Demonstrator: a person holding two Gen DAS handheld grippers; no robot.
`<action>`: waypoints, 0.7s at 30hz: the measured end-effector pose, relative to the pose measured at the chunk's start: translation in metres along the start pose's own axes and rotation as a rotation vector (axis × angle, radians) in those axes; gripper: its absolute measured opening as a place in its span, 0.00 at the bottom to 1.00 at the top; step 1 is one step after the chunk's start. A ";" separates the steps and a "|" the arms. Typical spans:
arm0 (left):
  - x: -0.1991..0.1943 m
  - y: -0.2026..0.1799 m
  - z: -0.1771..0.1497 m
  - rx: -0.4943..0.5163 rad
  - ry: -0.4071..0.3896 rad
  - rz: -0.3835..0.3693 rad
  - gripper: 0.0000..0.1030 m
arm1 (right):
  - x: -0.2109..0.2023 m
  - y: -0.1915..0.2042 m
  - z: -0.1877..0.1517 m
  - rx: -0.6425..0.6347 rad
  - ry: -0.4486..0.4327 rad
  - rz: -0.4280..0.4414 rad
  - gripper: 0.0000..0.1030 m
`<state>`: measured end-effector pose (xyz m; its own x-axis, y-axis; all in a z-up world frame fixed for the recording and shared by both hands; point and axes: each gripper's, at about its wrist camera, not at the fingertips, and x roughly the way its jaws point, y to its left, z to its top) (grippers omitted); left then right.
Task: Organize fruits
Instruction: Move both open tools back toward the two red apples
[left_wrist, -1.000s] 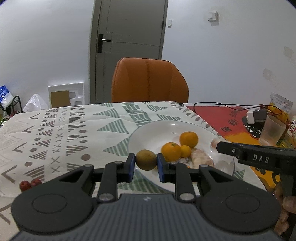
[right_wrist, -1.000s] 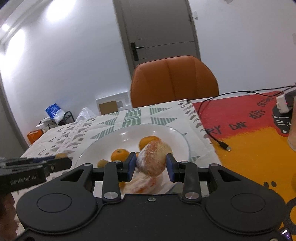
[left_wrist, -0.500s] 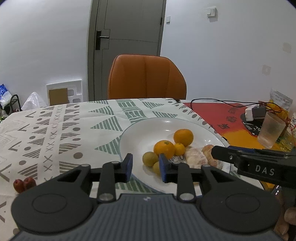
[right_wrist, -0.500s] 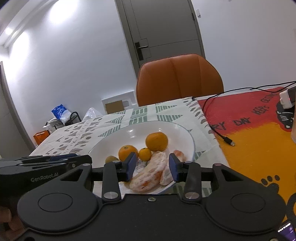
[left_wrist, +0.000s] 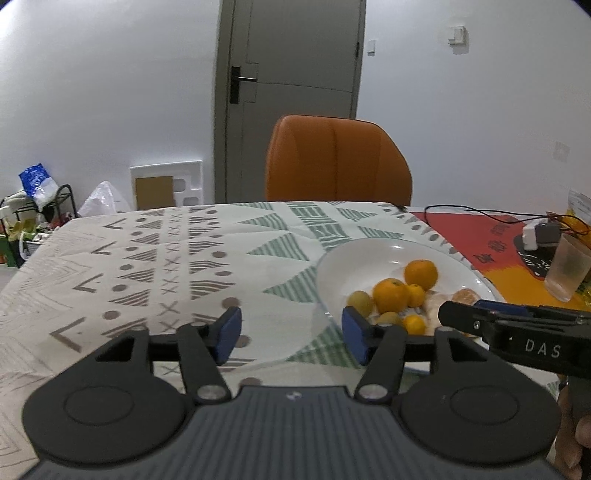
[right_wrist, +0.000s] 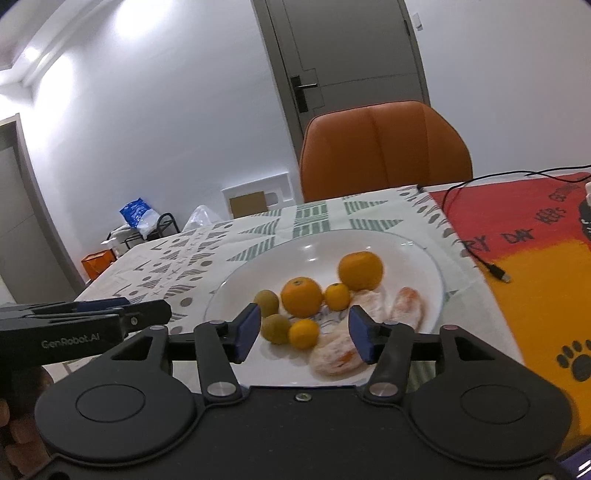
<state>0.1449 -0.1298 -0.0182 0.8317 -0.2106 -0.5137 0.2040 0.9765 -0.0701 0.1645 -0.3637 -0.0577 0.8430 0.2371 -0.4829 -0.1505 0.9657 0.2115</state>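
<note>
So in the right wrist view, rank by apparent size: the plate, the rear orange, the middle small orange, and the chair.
1. chair and plate: similar spread, and the plate is nearer, so unranked.
2. rear orange.
3. middle small orange, clearly smallest.

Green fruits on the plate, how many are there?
2, side by side at the near-left of the white plate: one green fruit left of the middle orange, the other just in front of it. More may hide behind others.
</note>
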 end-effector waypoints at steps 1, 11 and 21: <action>-0.001 0.003 -0.001 -0.002 0.000 0.004 0.62 | 0.001 0.002 -0.001 -0.001 0.002 0.005 0.55; -0.015 0.039 -0.009 -0.038 -0.001 0.068 0.75 | 0.007 0.035 -0.005 -0.036 0.008 0.054 0.71; -0.024 0.065 -0.015 -0.066 0.002 0.109 0.76 | 0.013 0.060 -0.010 -0.059 0.021 0.091 0.81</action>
<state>0.1301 -0.0601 -0.0234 0.8458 -0.1030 -0.5234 0.0778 0.9945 -0.0700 0.1613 -0.3020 -0.0599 0.8136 0.3258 -0.4815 -0.2566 0.9444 0.2055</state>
